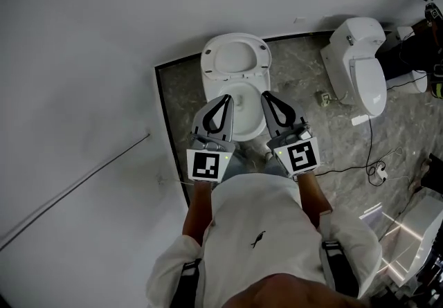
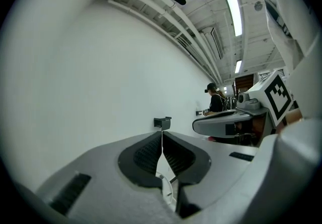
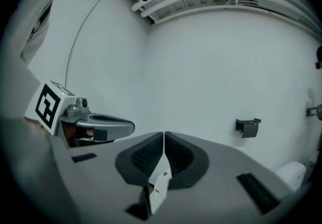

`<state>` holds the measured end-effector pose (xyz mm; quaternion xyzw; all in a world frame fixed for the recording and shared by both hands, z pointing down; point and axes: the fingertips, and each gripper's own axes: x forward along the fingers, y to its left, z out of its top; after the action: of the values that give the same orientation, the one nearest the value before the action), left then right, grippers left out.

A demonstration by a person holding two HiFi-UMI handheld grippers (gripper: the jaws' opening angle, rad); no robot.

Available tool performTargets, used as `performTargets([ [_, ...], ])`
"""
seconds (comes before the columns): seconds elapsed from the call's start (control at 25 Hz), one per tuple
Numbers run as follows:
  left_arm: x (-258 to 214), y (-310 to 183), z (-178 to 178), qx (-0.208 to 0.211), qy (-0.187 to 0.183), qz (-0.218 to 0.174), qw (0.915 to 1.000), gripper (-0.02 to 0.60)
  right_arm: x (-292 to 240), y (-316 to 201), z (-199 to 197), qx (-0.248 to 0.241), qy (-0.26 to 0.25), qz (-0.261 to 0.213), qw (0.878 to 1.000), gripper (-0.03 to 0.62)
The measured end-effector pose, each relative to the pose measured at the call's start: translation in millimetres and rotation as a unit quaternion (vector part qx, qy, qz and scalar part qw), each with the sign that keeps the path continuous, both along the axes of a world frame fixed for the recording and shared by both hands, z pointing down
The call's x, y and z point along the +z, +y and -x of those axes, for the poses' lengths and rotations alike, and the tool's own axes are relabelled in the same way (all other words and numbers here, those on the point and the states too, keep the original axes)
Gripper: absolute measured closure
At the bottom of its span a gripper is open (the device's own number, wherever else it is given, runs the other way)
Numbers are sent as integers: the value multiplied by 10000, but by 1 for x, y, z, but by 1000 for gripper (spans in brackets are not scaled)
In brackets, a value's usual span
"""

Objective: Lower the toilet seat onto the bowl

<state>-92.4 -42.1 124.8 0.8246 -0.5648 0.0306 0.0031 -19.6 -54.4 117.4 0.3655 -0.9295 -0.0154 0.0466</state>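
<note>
- A thin grey cable (image 1: 76, 182) runs slantwise over the plain white wall at the far left, well apart from everything in play.
- The left claw (image 1: 225, 100) is closed with nothing in it. In the left gripper view its ribbed black pads (image 2: 151, 155) meet in one seam, and only bare wall lies beyond them.
- It points level over the near left part of the white ceramic toilet bowl (image 1: 243, 114), which stands on a grey marbled floor panel (image 1: 181, 92).
- The white oval plastic toilet seat (image 1: 261, 57) stands raised at the far end of the bowl against the wall, apart from both claws.
- I judge this to be the approach step, since the seat is up and neither claw touches it.
- The next move calls for one claw to go far and up to the seat's top edge, hook or nudge it off the wall, then ease it down, not let it drop.
- The right claw (image 1: 266, 95) is likewise closed and empty, over the near right part of the bowl.
- A second white toilet (image 1: 360, 68) stands further right and is not involved.
</note>
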Motion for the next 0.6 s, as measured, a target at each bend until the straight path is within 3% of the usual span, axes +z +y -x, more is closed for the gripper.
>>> performTargets([
  [0.44,28,-36,22,301,113,28,9995,555,28,-26,20,363,85,-40,9993,563],
  [0.6,49,-54,21,429,-177,111,9989,555,43,-43,25,264,150,-122,9995,563],
])
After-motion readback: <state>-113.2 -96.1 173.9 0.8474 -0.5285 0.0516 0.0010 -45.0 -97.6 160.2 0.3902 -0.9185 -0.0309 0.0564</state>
